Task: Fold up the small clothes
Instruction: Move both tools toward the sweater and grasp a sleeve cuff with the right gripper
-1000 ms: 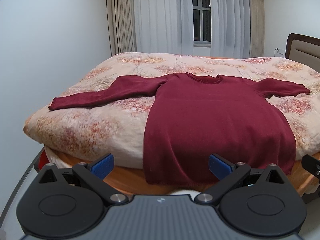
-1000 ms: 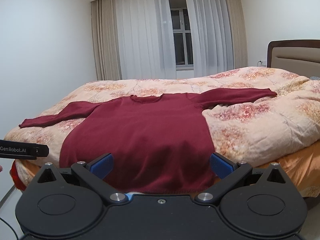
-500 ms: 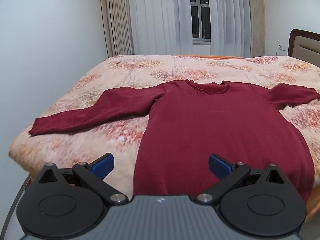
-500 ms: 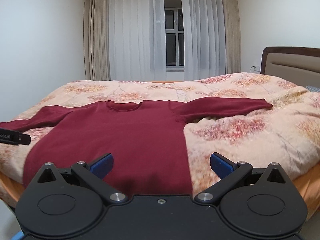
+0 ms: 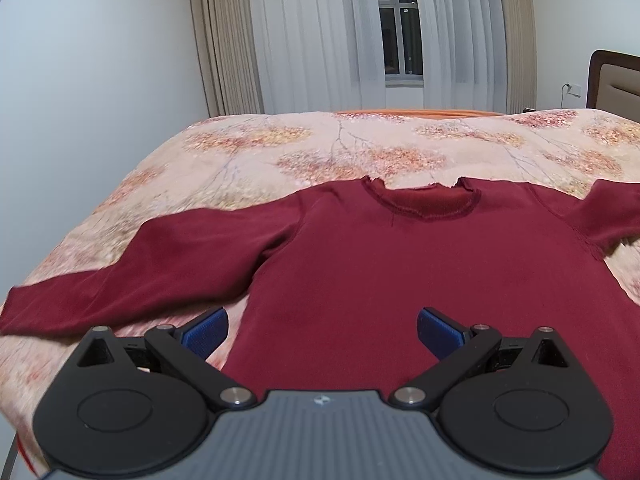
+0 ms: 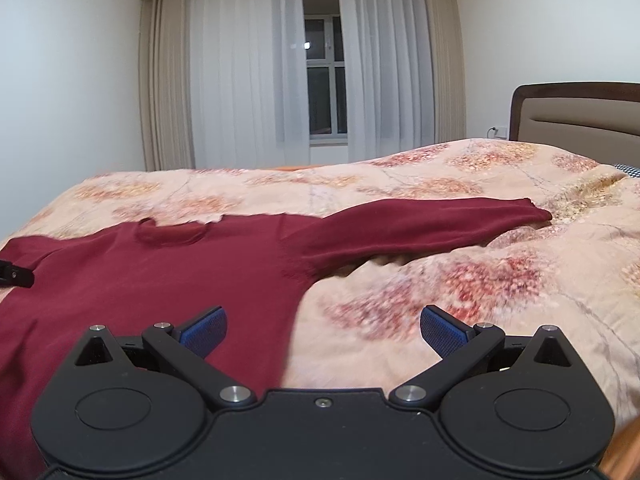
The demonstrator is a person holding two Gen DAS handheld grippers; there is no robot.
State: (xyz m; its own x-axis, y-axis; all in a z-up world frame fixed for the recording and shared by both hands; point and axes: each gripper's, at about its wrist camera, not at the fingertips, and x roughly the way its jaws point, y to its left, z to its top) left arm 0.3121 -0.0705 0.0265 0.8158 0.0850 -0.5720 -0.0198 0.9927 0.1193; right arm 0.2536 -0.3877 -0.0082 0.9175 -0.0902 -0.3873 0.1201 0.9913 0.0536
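On the bed [image 5: 248, 148], over its floral quilt, lies one dark red sweater [image 5: 400, 272], spread flat with two sleeves stretched out toward 9 and 3 o'clock and its collar at 12. Two claws hover above its lower part: the left claw [image 5: 322, 330] over the body, the right claw [image 6: 323, 330] over the sweater's right edge. Both stand wide apart, gripping nothing.

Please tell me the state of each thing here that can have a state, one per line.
left gripper: open, holding nothing.
right gripper: open, holding nothing.
red sweater: spread flat, unfolded, both sleeves out sideways.
quilt: spread over the bed.
curtains: partly drawn, window showing between them.
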